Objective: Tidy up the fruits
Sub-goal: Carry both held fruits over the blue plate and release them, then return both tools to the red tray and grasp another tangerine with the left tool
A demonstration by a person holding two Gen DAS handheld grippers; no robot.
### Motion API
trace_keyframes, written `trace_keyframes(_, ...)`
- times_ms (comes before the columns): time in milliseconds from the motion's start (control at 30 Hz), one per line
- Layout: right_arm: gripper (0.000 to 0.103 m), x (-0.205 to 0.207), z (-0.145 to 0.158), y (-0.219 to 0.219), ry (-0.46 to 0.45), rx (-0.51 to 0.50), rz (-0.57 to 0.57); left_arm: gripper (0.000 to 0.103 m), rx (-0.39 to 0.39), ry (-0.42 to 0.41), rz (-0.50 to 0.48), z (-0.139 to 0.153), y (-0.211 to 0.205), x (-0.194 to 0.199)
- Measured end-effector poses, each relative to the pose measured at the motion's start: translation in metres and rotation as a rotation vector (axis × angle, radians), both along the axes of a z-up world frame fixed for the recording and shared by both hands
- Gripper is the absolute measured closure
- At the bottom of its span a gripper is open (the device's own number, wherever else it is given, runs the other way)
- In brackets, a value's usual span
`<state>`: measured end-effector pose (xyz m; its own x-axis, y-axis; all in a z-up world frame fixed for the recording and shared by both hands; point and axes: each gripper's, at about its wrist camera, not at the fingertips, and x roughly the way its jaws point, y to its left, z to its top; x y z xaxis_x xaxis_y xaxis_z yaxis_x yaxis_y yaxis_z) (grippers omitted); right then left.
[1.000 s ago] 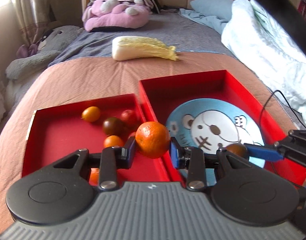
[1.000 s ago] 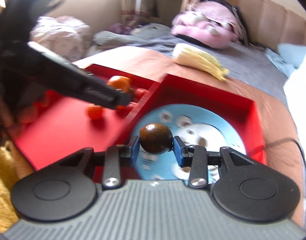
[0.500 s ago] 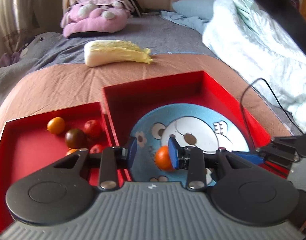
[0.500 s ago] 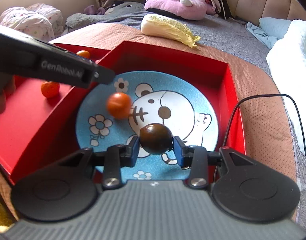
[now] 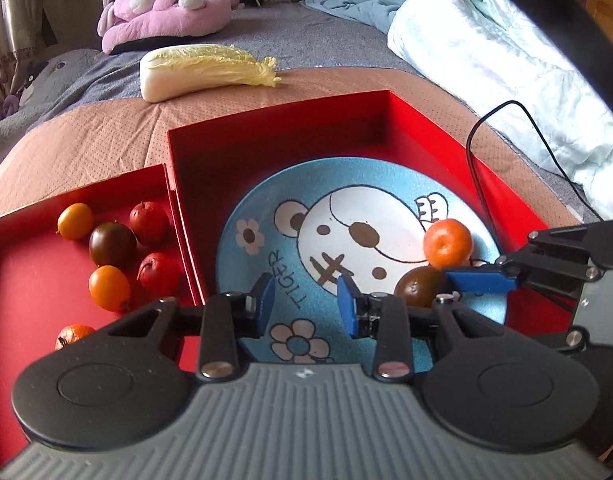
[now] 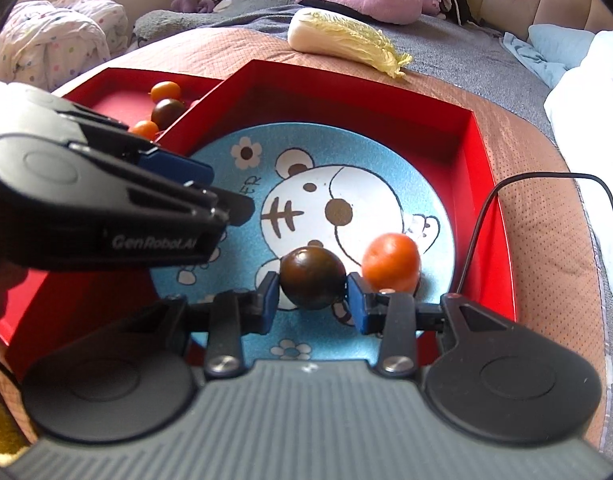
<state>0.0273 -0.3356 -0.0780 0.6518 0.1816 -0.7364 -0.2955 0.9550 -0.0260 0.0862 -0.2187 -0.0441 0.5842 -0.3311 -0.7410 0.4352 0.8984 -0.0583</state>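
Note:
A blue bear plate (image 5: 346, 208) (image 6: 386, 168) lies in the right red box (image 5: 282, 136) (image 6: 472, 136). A tangerine (image 5: 447, 243) (image 6: 391, 261) rests on the plate's right side. My left gripper (image 5: 305, 305) is open and empty above the plate's near edge. My right gripper (image 6: 312, 298) (image 5: 458, 280) is shut on a dark brown tomato (image 6: 312, 278) (image 5: 420, 291), just above the plate beside the tangerine. Several small fruits, orange (image 5: 109, 288), red (image 5: 149, 223) and one dark (image 5: 112, 244), lie in the left red tray (image 5: 26, 280).
A napa cabbage (image 5: 202, 70) (image 6: 342, 38) lies on the bed behind the boxes. A black cable (image 5: 476, 152) (image 6: 490, 216) runs over the right box's rim. A pink plush (image 5: 166, 12) and white bedding (image 5: 506, 60) lie further back.
My left gripper let go of the tangerine, which rolled to the plate's right side; the gripper now stands open. My right gripper with the dark tomato came lower, next to the tangerine.

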Motion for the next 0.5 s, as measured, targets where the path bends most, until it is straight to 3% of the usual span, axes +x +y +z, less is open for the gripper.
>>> trace_keyframes(167, 0.062, 0.001, 0.0, 0.0, 0.003, -0.001, 0.001, 0.061, 0.03, -0.001, -0.033, -0.002, -0.006, -0.007)
trace_keyframes(333, 0.062, -0.004, 0.0, -0.001, -0.003, -0.015, 0.004, 0.052, 0.028, -0.003, -0.052, -0.001, -0.007, -0.014)
trace_keyframes(433, 0.059, -0.013, 0.003, -0.005, -0.029, -0.022, 0.009, 0.037, 0.008, -0.015, -0.054, 0.002, -0.005, -0.021)
trace_keyframes(500, 0.051, -0.019, 0.006, -0.008, -0.058, -0.029, 0.007, 0.024, 0.0, -0.039, -0.047, 0.006, -0.002, -0.026)
